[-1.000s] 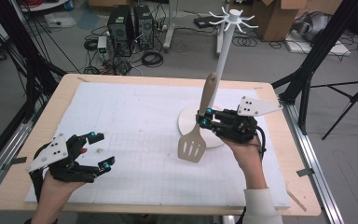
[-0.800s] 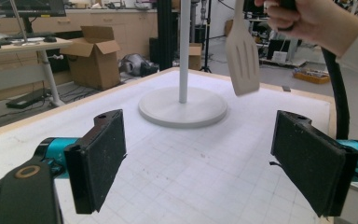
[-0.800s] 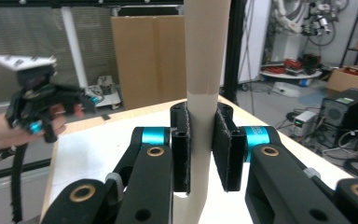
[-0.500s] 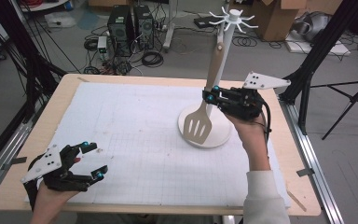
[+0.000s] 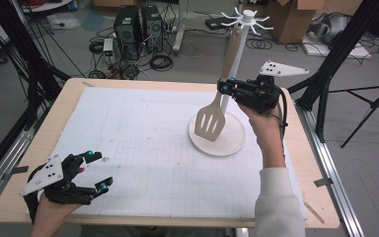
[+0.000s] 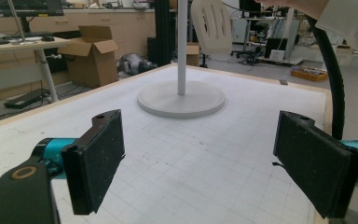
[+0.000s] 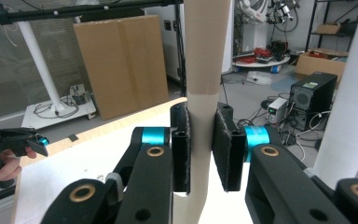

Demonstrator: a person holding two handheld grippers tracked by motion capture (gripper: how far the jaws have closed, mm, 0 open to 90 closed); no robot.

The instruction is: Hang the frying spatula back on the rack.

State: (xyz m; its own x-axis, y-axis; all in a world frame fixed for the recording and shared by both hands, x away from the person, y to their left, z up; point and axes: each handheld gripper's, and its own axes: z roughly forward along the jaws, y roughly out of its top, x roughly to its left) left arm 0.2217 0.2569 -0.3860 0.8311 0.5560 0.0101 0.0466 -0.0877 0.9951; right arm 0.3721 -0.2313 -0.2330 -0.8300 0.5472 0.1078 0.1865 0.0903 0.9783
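Here the right gripper [image 5: 225, 88] is clamped on the handle of a beige slotted spatula [image 5: 211, 122], held up off the table beside the white pole of a hanging stand [image 5: 233, 59]. In the high view the spatula's slotted blade hangs downward over the stand's round white base [image 5: 227, 144], while its handle runs up alongside the pole toward the ring of hooks [image 5: 247, 18] at the top — whether the handle touches the pole cannot be told. From the right gripper view the grip is plain: both black pads [image 7: 182, 149] press flat against the beige handle [image 7: 204, 70], which rises straight up between them, with the stand's white pole [image 7: 349, 93] just to one side.

The left gripper [image 5: 98, 172] sits low at the near left corner of the table, well apart from the stand. Its jaws stand wide — in the left gripper view the two black pads [image 6: 98, 161] are spread with nothing between them, only the white gridded mat [image 5: 128, 133] beneath. Beyond them that view shows the stand's base [image 6: 182, 98], its pole [image 6: 182, 46], and the spatula's slotted blade [image 6: 212, 25] hanging just beside the pole.

The mat covers most of the wooden tabletop [image 5: 321, 197].
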